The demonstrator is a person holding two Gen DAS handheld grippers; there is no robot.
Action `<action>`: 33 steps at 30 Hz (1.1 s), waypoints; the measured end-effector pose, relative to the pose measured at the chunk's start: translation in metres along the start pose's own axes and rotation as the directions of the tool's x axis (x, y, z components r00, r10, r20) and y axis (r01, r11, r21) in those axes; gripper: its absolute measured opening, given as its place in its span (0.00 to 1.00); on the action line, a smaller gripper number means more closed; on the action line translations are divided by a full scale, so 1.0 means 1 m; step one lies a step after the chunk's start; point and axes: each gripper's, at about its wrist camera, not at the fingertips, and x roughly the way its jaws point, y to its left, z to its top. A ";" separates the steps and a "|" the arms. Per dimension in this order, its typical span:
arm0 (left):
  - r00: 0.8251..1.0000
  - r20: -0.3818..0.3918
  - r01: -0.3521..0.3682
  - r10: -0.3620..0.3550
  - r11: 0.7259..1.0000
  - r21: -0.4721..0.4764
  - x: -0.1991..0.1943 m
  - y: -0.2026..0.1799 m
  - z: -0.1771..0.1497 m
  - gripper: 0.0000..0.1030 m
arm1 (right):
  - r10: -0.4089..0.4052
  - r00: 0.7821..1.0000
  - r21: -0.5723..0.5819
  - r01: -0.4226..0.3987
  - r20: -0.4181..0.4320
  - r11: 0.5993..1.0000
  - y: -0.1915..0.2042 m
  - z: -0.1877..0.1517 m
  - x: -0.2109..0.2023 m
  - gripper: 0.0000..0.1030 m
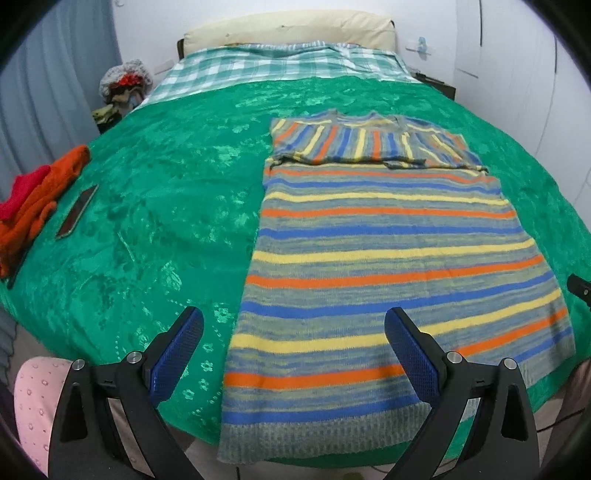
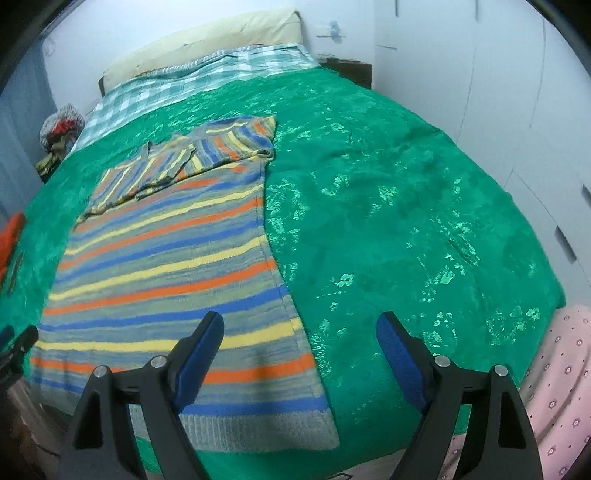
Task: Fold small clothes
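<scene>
A striped knitted sweater (image 1: 388,251) (image 2: 166,266) in blue, yellow, orange and grey lies flat on a green bedspread (image 1: 166,203) (image 2: 388,221), hem toward me. Both sleeves (image 1: 369,142) (image 2: 192,155) are folded across its chest at the far end. My left gripper (image 1: 293,317) hovers open over the hem's left corner, one finger over the bedspread and one over the knit. My right gripper (image 2: 300,319) stands open above the hem's right corner, straddling the sweater's right edge. Neither gripper holds anything.
Orange and red clothes (image 1: 37,206) and a phone (image 1: 75,210) lie at the bed's left edge. A cream pillow (image 1: 288,27) and checked sheet (image 1: 258,66) are at the head. Pink patterned fabric (image 1: 33,402) (image 2: 561,387) shows at the near edge. White walls surround the bed.
</scene>
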 end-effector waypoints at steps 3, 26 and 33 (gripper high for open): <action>1.000 0.003 0.003 -0.003 1.000 0.010 0.000 -0.002 0.000 0.96 | 0.004 1.000 -0.025 -0.004 -0.005 1.000 0.006 -0.003 0.000 0.81; 1.000 -0.012 -0.003 0.003 0.999 0.052 0.004 -0.015 -0.005 0.96 | 0.051 0.999 -0.055 -0.051 -0.015 0.997 0.014 -0.011 0.001 0.82; 1.000 -0.017 -0.002 0.003 0.999 0.051 0.005 -0.013 -0.006 0.96 | 0.049 0.999 -0.048 -0.050 -0.013 0.998 0.014 -0.010 0.000 0.82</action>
